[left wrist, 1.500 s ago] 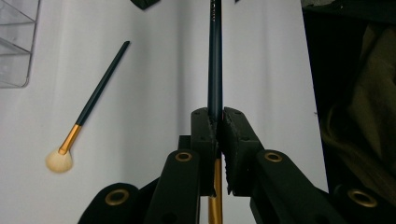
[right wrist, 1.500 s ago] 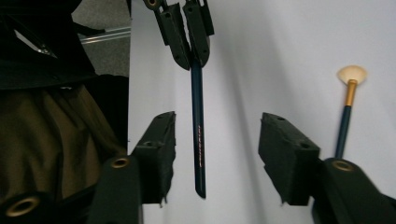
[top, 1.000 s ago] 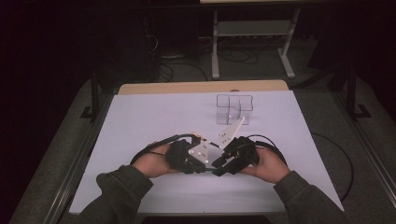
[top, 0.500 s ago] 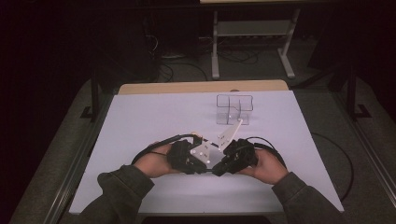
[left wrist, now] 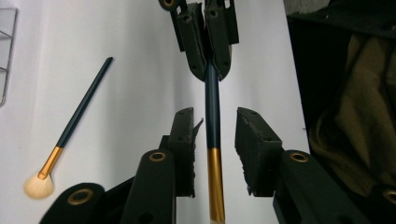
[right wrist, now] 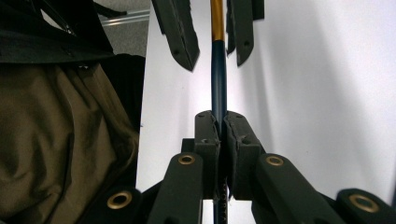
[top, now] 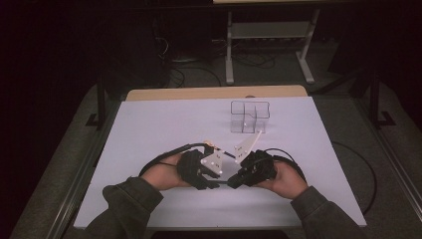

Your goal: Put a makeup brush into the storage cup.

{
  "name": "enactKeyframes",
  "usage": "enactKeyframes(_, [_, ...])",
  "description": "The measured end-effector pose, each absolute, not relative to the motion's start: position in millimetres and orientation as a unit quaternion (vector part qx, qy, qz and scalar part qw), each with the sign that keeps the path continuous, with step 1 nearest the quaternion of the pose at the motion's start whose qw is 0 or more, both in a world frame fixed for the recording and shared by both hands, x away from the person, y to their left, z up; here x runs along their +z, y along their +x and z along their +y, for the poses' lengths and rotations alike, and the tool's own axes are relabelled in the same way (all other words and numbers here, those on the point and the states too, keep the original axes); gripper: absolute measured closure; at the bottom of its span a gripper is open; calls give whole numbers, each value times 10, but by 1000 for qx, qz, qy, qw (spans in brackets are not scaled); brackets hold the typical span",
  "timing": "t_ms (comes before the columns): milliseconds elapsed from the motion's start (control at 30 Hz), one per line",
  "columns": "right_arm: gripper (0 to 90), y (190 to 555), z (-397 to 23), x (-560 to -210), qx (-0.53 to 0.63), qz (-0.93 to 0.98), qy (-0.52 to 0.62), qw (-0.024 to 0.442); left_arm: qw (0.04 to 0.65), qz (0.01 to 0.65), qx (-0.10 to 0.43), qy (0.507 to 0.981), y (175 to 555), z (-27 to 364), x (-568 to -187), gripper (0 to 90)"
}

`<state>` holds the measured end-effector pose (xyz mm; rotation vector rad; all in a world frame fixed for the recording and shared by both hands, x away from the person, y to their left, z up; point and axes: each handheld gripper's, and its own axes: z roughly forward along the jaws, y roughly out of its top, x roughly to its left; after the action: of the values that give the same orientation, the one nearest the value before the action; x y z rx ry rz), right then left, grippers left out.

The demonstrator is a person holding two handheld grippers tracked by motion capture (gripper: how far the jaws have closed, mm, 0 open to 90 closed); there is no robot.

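In the lower middle of the high view the two tongs meet nose to nose over the counter (top: 149, 124), and a handover of one makeup brush is under way between them. The held brush (left wrist: 213, 116) is a slim one with a dark blue handle and a gold ferrule. In the left gripper view it runs straight up the middle of the frame, so its long axis lies along the line that joins the two tongs.

The right tongs (right wrist: 219, 135) are clamped on the blue handle, pads pressed together around it at the centre of the right gripper view. The left tongs (left wrist: 215, 140) have just been opening: their pads stand apart on either side of the brush near where blue meets gold, with a gap showing on each side, so they no longer grip it. The brush still lies between them.

My reading is that the coming move turns on this one fact: the brush points from the right tongs straight into the mouth of the left ones, so it should be drawn out along its own length, not sideways, or the ferrule may catch a pad.

Counted: two brushes. The second brush (left wrist: 70, 135), with a pale fan of bristles, lies flat on the counter at the left of the left gripper view, slanting up to the right, well apart from both tongs. One clear compartment organizer (top: 249, 117) stands at the upper right of the white surface.
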<state>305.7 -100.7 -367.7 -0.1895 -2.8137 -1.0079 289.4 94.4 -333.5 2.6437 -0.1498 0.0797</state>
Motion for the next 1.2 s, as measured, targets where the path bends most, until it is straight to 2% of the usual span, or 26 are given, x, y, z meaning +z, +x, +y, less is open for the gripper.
enactKeyframes(167, [835,3053,-1075,-3675,-354,-931,-59,65,256,-39,34,965,2903,1057,-3323,650])
enactKeyframes(333, [835,3036,-1179,-3683,-370,-924,-65,63,272,-26,35,961,2909,1220,-3316,671])
enactKeyframes(667, [835,3019,-1237,-3704,-387,-918,-65,58,280,-21,32,959,2912,1228,-3330,700])
enactKeyframes(933, [835,3014,-1237,-3694,-393,-916,-59,56,274,-31,25,961,2922,1193,-3333,806])
enactKeyframes(1200, [835,2998,-1204,-3708,-388,-918,-51,54,259,-45,24,965,2905,1179,-3324,834])
